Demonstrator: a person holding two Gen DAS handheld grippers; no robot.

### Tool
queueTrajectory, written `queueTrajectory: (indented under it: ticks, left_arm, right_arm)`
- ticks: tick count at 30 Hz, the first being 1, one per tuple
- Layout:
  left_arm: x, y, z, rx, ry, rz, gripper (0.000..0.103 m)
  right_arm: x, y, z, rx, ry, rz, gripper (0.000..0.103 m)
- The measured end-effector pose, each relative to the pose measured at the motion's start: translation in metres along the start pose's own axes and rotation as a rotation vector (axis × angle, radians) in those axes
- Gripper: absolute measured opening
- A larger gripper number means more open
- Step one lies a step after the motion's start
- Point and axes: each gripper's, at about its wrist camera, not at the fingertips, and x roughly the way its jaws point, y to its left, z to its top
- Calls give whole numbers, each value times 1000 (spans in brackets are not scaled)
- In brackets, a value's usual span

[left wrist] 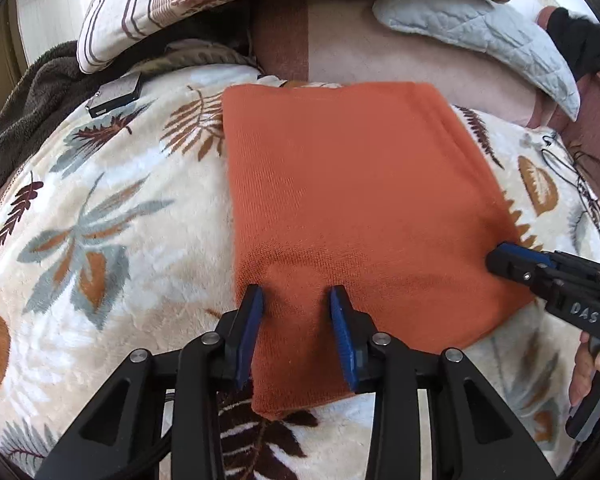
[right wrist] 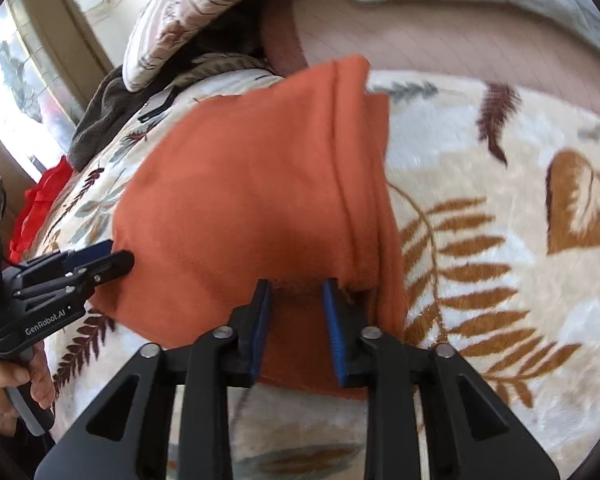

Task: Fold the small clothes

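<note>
Two grippers over orange cloth (left wrist: 352,200) on leaf-print blanket (left wrist: 112,220), left gripper (left wrist: 296,294) apart, right gripper (right wrist: 296,286) apart.

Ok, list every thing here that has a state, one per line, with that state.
orange cloth: folded into a flat rectangle with layered edges, lying on the blanket.
left gripper: jaws apart over the cloth's near edge, pads not pressing it.
right gripper: jaws apart, cloth bunched between them; grip unclear.
leaf-print blanket: spread flat under the cloth.
striped quilt: heaped at the far end.
</note>
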Motion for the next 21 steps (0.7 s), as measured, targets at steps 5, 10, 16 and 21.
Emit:
queueTrajectory:
  ticks: [5, 10, 16, 21]
  left_arm:
    - [-8, -5, -2, 6, -21, 19, 36]
    - [-16, -9, -10, -3, -22, 16, 36]
    - [-14, -9, -15, -23, -30, 25, 37]
    - [-21, -11, -20, -30, -44, 36, 40]
  right_arm:
    - [-14, 7, 3, -4, -9, -7, 28]
    - [-23, 10, -6, -29, -13, -33, 28]
    - [-9, 19, -14, -86, 15, -82, 30]
    - [-27, 24, -15, -73, -8, -65, 43]
